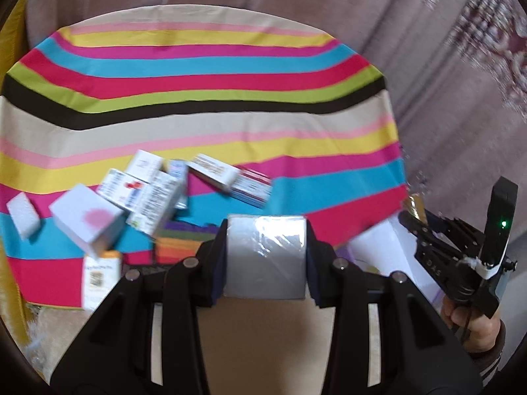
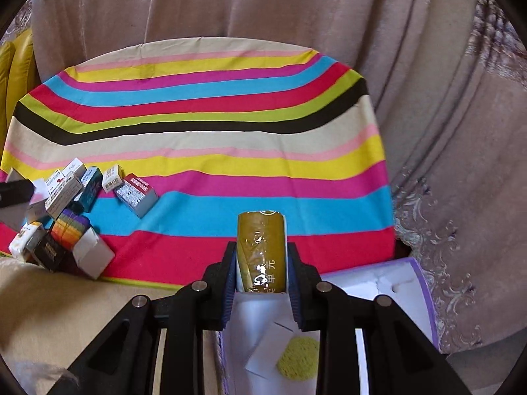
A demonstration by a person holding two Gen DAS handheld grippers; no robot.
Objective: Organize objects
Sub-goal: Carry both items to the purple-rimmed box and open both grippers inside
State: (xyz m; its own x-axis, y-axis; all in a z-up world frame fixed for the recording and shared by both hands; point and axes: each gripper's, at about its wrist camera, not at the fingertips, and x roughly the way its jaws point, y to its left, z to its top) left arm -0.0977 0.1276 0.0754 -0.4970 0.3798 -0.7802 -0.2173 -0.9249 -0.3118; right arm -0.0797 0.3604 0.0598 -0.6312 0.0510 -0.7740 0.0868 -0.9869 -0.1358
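Boxes (image 2: 66, 210) crowd striped cloth's (image 2: 230, 151) left edge.

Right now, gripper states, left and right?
Left gripper: closed on a grey plastic-wrapped box.
Right gripper: closed on a gold box.

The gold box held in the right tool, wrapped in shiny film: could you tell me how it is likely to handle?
The gold box looks cellophane-wrapped, judging by the glare, so it may be slippery between the right tool's fingers. Its flat, straight faces suggest stiff card that should not roll. It is probably light, like the small cartons on the striped cloth.
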